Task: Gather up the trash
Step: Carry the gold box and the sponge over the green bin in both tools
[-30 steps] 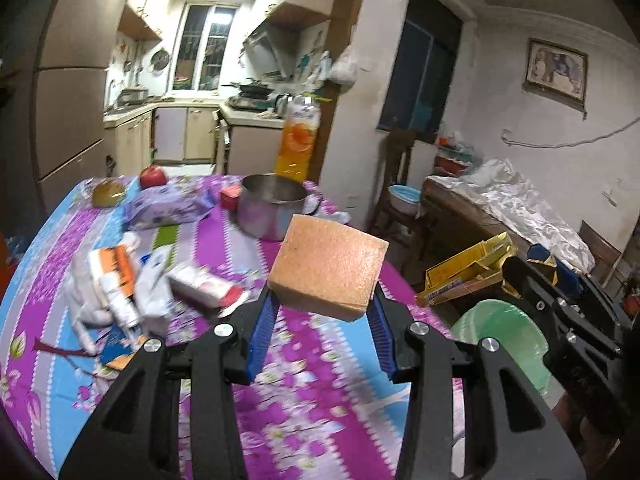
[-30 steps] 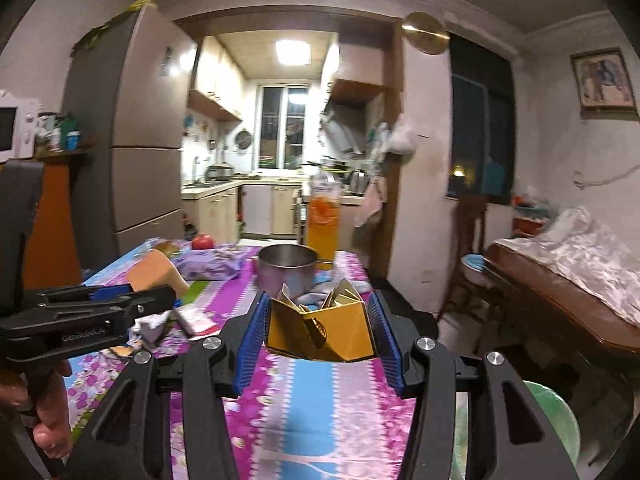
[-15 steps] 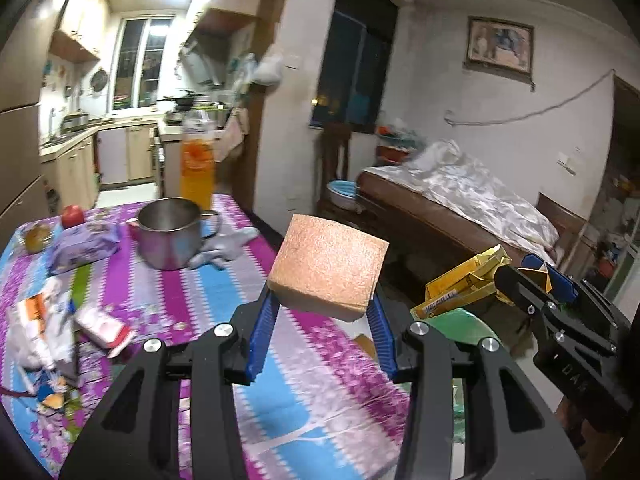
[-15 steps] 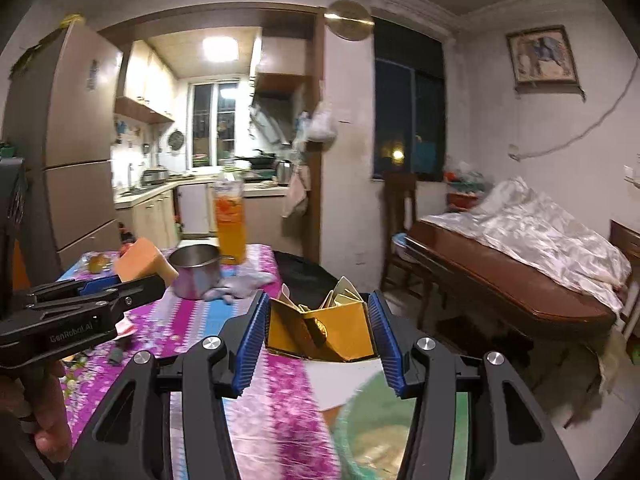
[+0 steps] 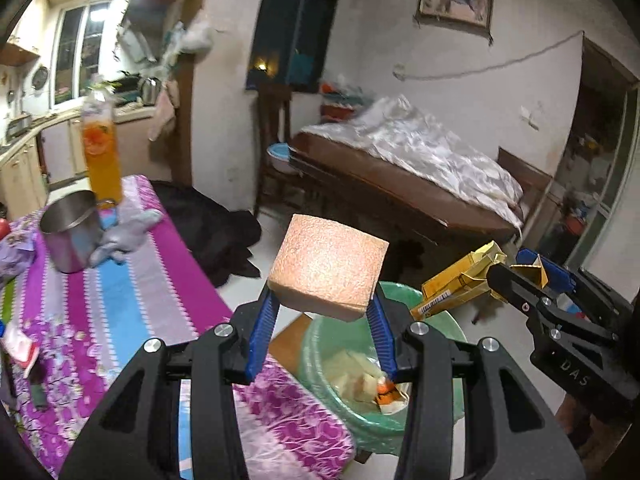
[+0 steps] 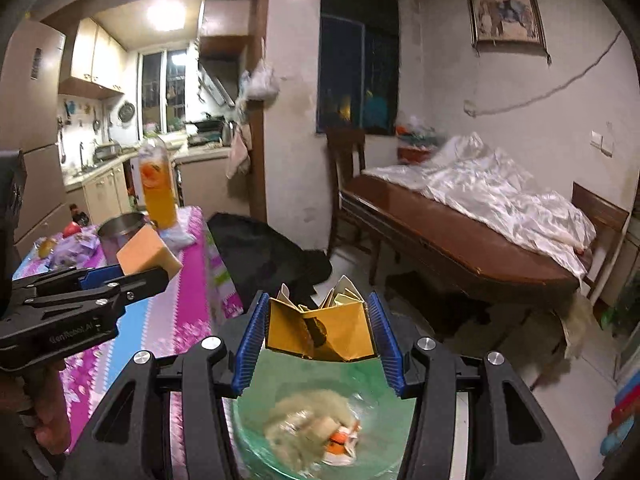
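The orange sponge (image 5: 326, 266) is a thick block with a rough top face; it is tilted and held in the air above the near rim of the green bin (image 5: 436, 316). The yellow carton (image 6: 320, 330) is crushed and torn open, also over the bin. Inside the bin lie pale scraps and a small orange-white wrapper (image 6: 340, 442).

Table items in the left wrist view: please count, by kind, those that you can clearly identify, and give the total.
Orange drink bottle: 1
Steel pot: 1
Grey cloth: 1
Total: 3
Other items at the table's left edge are cut off.
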`<state>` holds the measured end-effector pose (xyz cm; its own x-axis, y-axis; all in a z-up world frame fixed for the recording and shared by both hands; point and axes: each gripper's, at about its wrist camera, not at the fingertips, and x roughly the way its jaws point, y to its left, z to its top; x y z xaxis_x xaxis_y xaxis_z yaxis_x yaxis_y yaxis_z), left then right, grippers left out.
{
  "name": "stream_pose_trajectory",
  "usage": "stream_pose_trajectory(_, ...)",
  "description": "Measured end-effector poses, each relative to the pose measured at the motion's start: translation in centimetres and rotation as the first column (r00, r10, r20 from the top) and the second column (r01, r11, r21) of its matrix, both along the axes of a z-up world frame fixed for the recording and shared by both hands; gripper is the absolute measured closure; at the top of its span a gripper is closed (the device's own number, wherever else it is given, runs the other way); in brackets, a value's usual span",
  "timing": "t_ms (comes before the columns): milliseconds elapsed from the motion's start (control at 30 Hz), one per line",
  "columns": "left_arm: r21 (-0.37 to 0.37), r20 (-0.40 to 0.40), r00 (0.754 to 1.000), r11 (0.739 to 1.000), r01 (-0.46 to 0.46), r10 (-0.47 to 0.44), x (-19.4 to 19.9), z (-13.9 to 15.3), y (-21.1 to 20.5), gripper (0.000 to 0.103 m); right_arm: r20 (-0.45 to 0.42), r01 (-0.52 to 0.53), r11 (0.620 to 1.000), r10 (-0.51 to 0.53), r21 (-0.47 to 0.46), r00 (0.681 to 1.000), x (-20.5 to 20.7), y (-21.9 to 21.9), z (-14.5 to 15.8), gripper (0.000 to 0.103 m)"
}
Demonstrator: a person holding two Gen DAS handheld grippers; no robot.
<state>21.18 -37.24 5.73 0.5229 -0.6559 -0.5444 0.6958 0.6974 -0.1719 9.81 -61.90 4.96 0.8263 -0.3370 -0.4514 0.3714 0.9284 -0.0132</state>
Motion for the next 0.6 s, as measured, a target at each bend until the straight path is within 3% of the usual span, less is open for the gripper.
stream_pose_trajectory(333,0.079,-0.062,0.997,0.995,0.056,-0.051,0.6,-3.3,-5.1,0.062,-0.128,0.044,0.996,-0.034,0.077,0.991,2.2,-5.2,-3.8,0.051)
stream_pose_trajectory(600,0.146,-0.105,0.993,0.987,0.073,-0.058,1.5,-5.5,-7.5,0.062,-0.2,0.07,0.988,-0.042,0.138,0.979,3.3,-6.8,-7.5,0.051)
